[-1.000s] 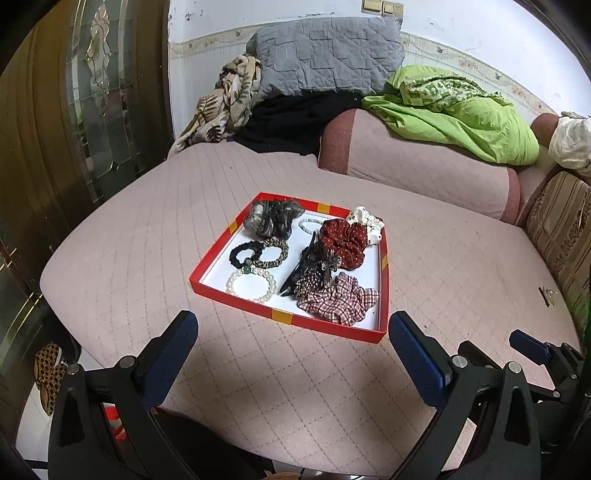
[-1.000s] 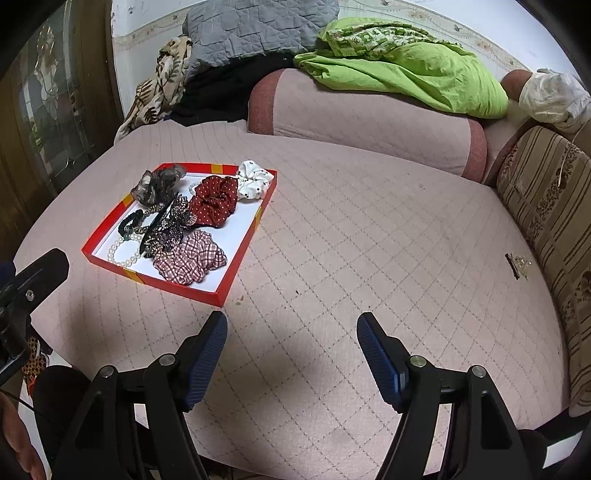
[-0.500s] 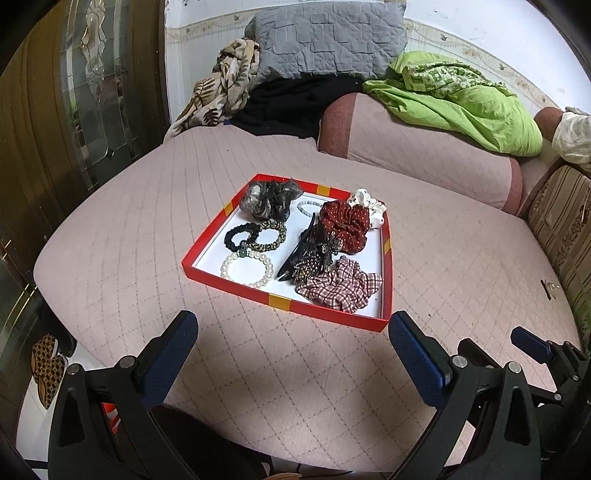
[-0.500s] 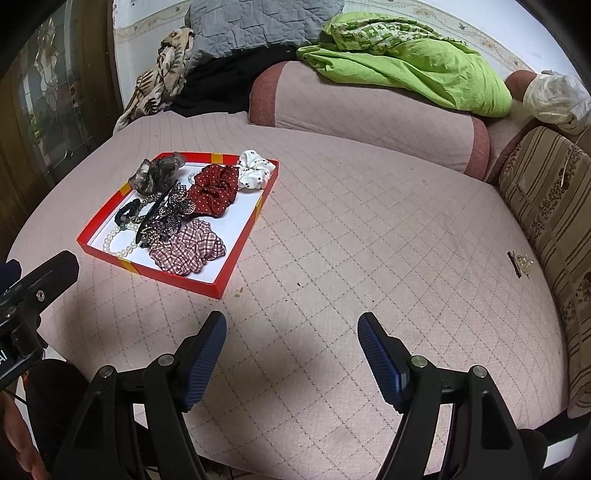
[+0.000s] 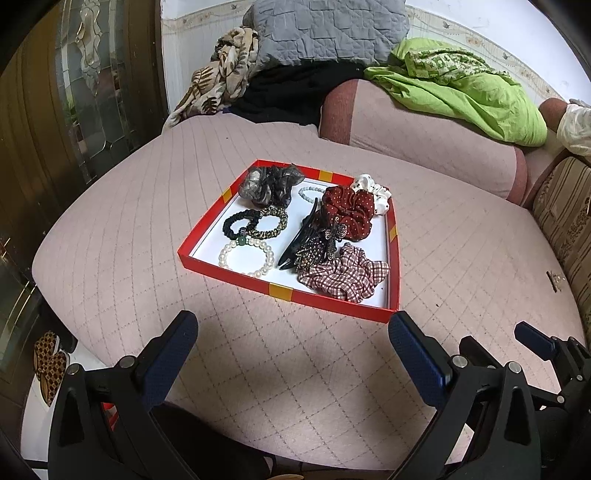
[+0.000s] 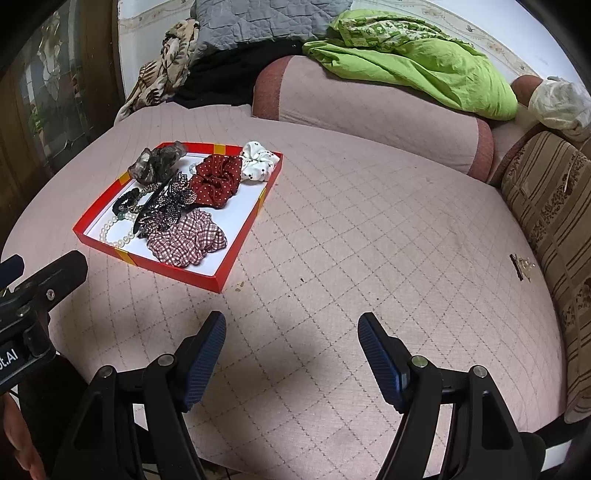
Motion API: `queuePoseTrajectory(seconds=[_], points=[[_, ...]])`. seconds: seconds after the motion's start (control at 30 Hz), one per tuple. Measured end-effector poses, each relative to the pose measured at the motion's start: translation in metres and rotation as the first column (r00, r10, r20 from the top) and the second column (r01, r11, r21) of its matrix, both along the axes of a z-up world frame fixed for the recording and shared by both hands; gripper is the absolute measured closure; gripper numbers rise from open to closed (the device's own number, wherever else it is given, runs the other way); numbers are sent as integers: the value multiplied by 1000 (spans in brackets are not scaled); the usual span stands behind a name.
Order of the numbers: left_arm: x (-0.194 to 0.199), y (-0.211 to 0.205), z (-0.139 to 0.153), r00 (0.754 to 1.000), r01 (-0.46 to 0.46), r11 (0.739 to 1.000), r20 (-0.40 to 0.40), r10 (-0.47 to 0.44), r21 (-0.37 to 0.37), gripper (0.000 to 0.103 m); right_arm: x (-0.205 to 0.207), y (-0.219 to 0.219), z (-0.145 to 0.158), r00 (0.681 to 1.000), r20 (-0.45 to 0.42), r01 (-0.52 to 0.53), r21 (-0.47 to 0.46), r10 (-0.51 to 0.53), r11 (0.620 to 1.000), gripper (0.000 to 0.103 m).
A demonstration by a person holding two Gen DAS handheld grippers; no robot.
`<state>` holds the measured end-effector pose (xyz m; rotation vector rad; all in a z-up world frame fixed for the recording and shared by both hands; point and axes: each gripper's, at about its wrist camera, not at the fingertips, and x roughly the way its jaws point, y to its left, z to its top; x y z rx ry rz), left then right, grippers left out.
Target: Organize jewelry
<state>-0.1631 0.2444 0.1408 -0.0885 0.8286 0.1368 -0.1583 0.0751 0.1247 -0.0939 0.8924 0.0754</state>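
Observation:
A shallow red tray (image 5: 334,305) (image 6: 236,254) lies on the pink quilted bed. It holds a pearl bracelet (image 5: 245,257), a black hair tie (image 5: 239,224), a leopard hair tie (image 5: 271,222), a black hair claw with a beaded butterfly (image 5: 314,242), a grey scrunchie (image 5: 269,183), a red dotted scrunchie (image 5: 349,212) (image 6: 216,179), a white scrunchie (image 5: 373,186) (image 6: 258,160) and a plaid scrunchie (image 5: 345,275) (image 6: 186,238). My left gripper (image 5: 291,325) is open and empty, just short of the tray's near edge. My right gripper (image 6: 291,325) is open and empty over bare bed, right of the tray.
A small hair clip (image 6: 521,266) lies near the bed's right edge by a striped cushion (image 6: 554,206). A pink bolster (image 5: 417,136), green blanket (image 5: 461,92), grey pillow (image 5: 325,33) and patterned cloth (image 5: 221,81) line the back. Glass door (image 5: 88,74) at left.
Both grippers have moved forward toward the tray, which now sits lower and larger in both views. Both jaws stayed open.

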Motion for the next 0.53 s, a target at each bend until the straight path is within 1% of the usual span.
queuePoseTrajectory(seconds=[0.33, 0.53], points=[[5, 1, -7, 1000, -8, 1000, -21, 8, -4, 1, 2, 0, -5, 1000, -9, -3, 0, 3, 1000, 25], [8, -2, -4, 1000, -10, 1000, -25, 10, 12, 1, 6, -5, -8, 1000, -26, 0, 21, 1, 1000, 25]])
